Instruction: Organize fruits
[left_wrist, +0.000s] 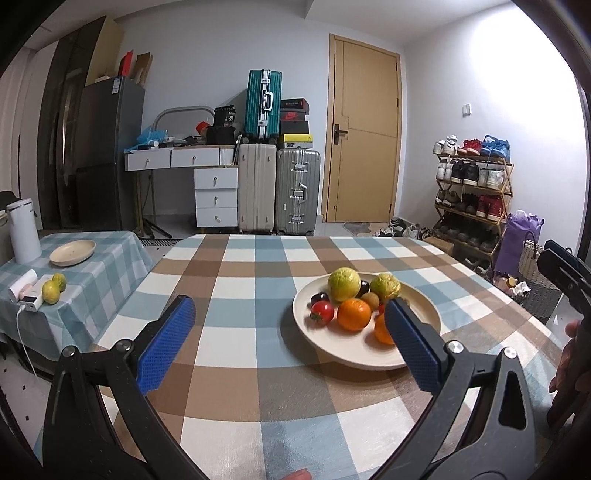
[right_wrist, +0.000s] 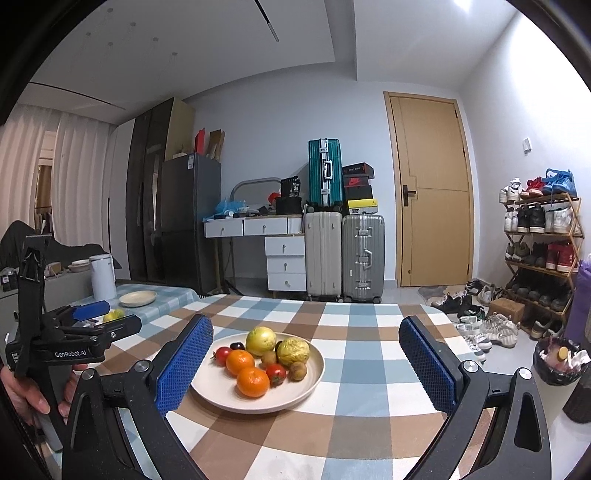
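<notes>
Left wrist view: the left gripper, jaws wide apart and empty, hovers over a checked counter near a cream plate of mixed fruit. Right gripper, also spread and empty, faces the plate's right side.

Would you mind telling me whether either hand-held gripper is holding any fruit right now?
Nothing is held: the left hand-held gripper and the right hand-held gripper are both open and empty.
</notes>
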